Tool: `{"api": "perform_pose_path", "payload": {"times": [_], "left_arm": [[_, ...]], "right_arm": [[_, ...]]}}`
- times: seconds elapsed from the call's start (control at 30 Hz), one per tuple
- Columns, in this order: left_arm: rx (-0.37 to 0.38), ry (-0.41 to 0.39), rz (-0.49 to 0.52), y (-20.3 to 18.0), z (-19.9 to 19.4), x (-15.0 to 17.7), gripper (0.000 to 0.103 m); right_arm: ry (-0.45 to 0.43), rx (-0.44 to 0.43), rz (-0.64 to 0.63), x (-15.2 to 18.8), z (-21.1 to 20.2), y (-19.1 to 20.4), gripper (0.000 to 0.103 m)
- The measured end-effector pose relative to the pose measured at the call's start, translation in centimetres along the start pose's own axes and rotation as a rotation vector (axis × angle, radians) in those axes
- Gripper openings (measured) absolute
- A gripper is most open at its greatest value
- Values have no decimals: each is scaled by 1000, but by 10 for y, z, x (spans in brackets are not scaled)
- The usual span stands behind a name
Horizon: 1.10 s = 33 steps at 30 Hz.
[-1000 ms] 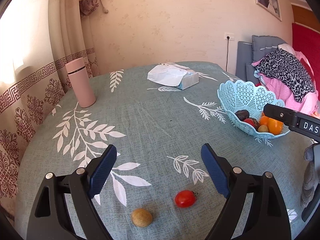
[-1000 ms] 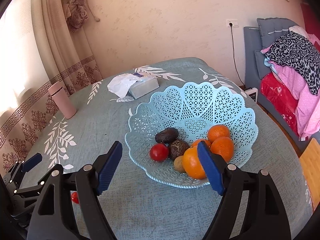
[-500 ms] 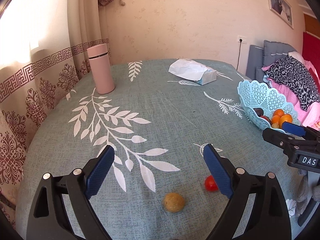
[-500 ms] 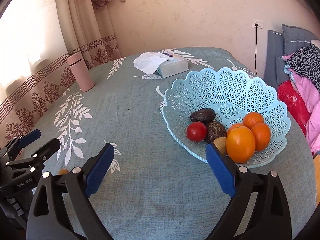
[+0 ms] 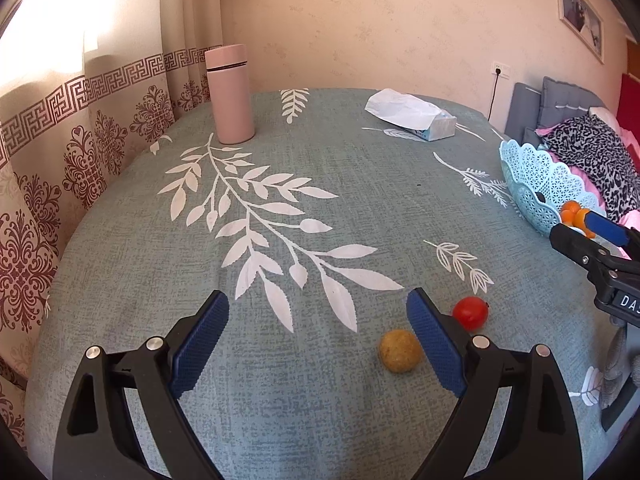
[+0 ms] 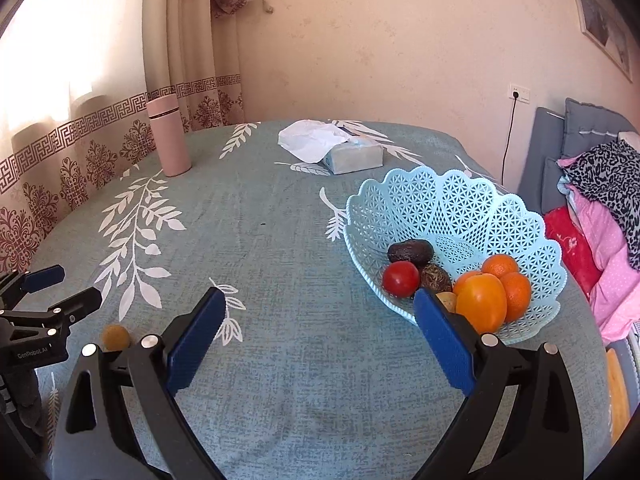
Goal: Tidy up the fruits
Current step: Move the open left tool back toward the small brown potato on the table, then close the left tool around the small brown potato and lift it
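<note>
- Both claws have slid leftward over the bench since a second ago: the brown fruit (image 5: 400, 350) and loose tomato (image 5: 471, 313) now sit at the right of the left wrist view, and the basket (image 6: 460, 216) has shifted to the right side of the right wrist view.
- Brown fruit lies on the cloth just inside the left claw's (image 5: 318, 344) right finger; the tomato lies just beyond that finger, outside the gap.
- Left claw stands wide open, holding nothing, its pads clear of both fruits.
- Right claw (image 6: 316, 336) has just been opening and now gapes wide with only bare cloth between its fingers.
- Basket, beside the right claw's right finger, holds a tomato (image 6: 401, 278), a dark avocado (image 6: 410, 251), a brown round fruit (image 6: 435, 278) and oranges (image 6: 482, 307).
- Farther back on the bench stand a pink flask (image 5: 229, 96) and a tissue pack (image 5: 412, 116), well apart.
- Patterned curtain (image 5: 60, 152) hangs at the left.
</note>
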<state>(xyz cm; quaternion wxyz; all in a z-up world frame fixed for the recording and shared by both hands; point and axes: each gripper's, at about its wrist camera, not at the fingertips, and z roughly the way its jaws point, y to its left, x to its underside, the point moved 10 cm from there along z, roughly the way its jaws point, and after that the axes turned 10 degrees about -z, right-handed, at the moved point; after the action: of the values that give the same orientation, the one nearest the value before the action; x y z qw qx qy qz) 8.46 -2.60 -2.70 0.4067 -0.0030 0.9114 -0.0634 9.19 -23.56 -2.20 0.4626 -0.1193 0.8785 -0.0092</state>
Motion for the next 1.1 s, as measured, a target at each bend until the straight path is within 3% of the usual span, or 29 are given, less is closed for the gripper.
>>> {"api": "perform_pose_path", "payload": {"times": [0.3, 0.7, 0.93, 1.1], "left_arm": [[22, 43, 50, -15, 6, 17, 87], [90, 100, 112, -36, 9, 34, 55], [123, 144, 112, -41, 13, 43, 25], [135, 143, 85, -38, 13, 42, 25]], "right_arm": [[32, -33, -40, 7, 7, 17, 96], [49, -52, -47, 10, 11, 21, 96], [66, -87, -49, 13, 13, 27, 96], [98, -142, -15, 17, 17, 32, 96]]}}
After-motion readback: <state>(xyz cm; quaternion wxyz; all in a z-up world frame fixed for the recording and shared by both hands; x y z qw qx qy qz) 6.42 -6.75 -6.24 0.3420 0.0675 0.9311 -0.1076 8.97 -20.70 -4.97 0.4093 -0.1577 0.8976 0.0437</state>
